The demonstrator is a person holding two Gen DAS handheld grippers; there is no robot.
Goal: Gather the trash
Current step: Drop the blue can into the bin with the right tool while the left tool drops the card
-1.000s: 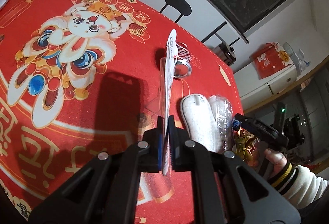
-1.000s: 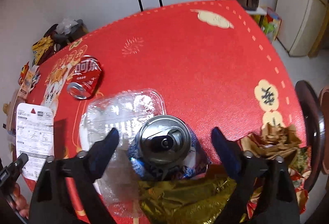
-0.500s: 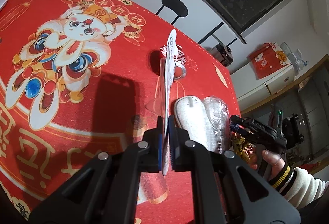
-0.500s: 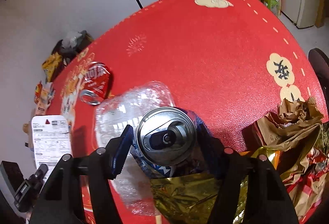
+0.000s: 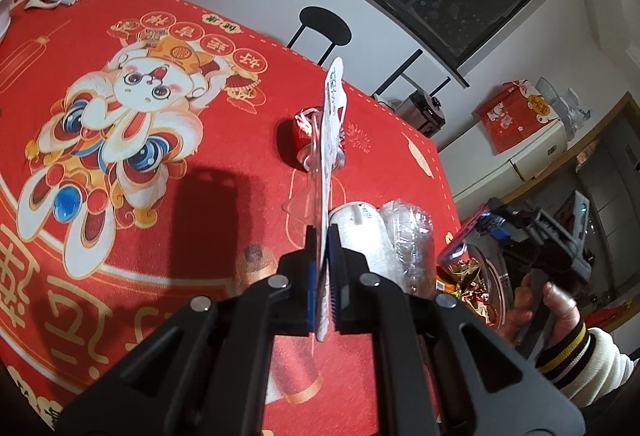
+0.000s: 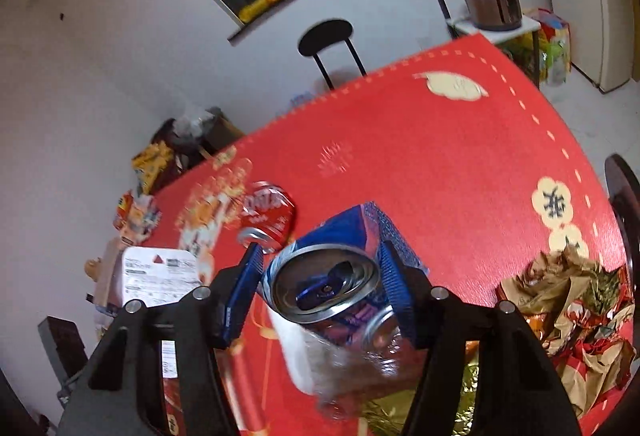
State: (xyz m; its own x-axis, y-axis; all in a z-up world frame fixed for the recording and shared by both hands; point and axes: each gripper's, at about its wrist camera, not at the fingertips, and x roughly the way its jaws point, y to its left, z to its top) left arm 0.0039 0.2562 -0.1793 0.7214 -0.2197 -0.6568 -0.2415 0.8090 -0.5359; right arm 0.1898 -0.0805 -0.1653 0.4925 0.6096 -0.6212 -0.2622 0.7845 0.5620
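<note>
- One red tablecloth (image 5: 224, 196) with a rabbit print covers the table and carries all the trash.
- Crumpled gold and brown wrapping paper (image 6: 568, 300) lies at the cloth's right edge.
- Clear plastic container (image 5: 408, 236) lies near the cloth's near edge, beside the paper.
- Left gripper (image 5: 324, 276) points obliquely down at the cloth; its jaws are clamped tight on a white printed card (image 5: 330, 140), held edge-on and upright.
- Right gripper (image 6: 320, 292), held by a hand (image 5: 556, 312) in a striped cuff, tilts downward; its jaws have just been closing and now squeeze a dented blue can (image 6: 332, 276), raised off the cloth.
- Red can (image 6: 266, 216) lies on its side mid-cloth.
</note>
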